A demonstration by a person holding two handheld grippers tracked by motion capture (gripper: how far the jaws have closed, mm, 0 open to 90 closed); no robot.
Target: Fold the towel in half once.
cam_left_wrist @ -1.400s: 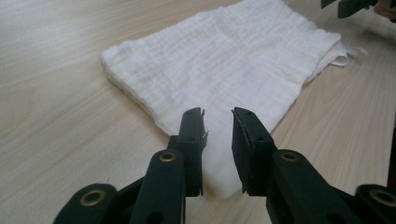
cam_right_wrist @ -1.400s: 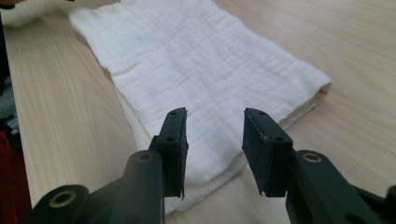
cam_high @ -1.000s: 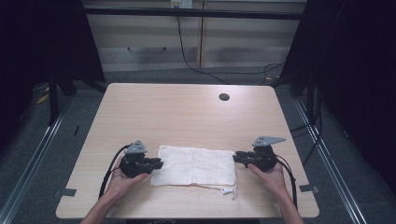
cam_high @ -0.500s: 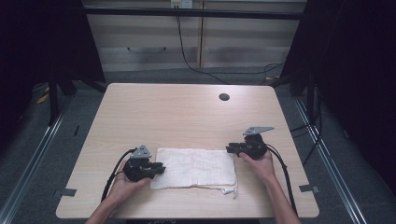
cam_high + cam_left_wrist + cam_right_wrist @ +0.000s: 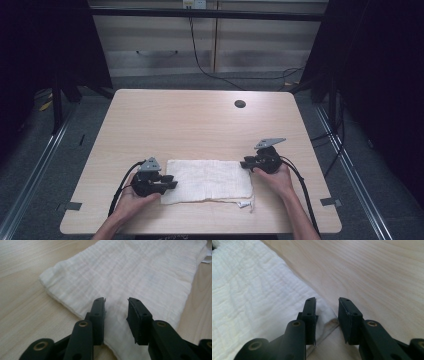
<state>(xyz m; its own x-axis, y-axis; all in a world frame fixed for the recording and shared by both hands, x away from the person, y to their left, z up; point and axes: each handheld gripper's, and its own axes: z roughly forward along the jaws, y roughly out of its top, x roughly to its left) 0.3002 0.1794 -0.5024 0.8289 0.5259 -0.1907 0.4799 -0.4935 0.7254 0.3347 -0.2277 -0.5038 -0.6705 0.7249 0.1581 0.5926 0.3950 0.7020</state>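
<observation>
Lying flat, folded white cloth (image 5: 207,181) on near-centre of wooden table (image 5: 190,125) | left gripper (image 5: 116,308) over cloth's left end, jaws apart, nothing between them | right gripper (image 5: 326,308) at cloth's far right corner, jaws apart, straddling the corner's edge | a hand (image 5: 129,200) on each

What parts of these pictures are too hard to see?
- High view: the small tag at the towel's near corner, too tiny to read.
- High view: the dark spot on the table, too small to tell hole from cap.
- Left tool view: towel's near edge, hidden behind the jaws.
</observation>
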